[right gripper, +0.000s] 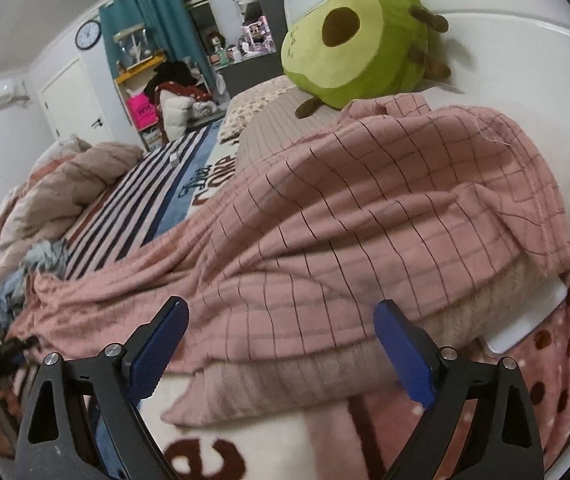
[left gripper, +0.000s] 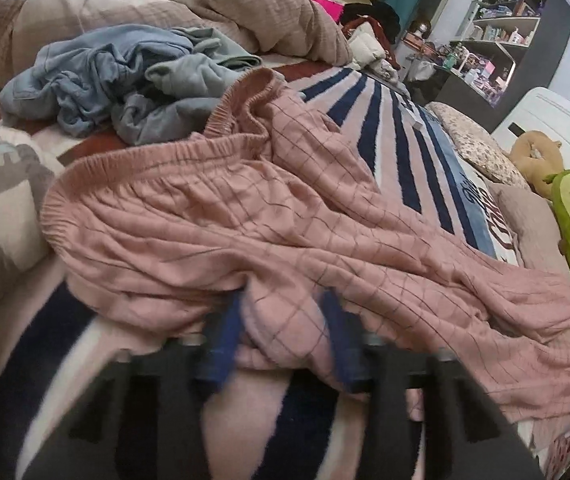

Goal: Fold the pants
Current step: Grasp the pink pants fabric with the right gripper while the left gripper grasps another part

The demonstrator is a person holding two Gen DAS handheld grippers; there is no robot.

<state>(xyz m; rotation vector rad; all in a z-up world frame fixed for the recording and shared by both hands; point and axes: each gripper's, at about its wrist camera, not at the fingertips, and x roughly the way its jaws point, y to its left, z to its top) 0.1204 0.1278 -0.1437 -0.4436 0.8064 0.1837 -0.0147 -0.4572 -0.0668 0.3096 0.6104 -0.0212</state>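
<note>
Left gripper (left gripper: 283, 312) is motion-blurred, its blue pads (left gripper: 227, 332) smeared; pink pants (left gripper: 245, 216) bunch between them, contact hard to tell.

Pink pants (left gripper: 269, 216) w/ dark grid, navy-striped blanket (left gripper: 377, 120), green avocado plush (right gripper: 361, 36)

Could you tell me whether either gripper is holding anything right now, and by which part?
The left gripper pinches a bunched fold of the pink checked pants, at their near edge below the waistband. The right gripper is open, holding nothing.

Black angular gripper frames, silver screws (right gripper: 114, 349), blue padded jaws.
</note>
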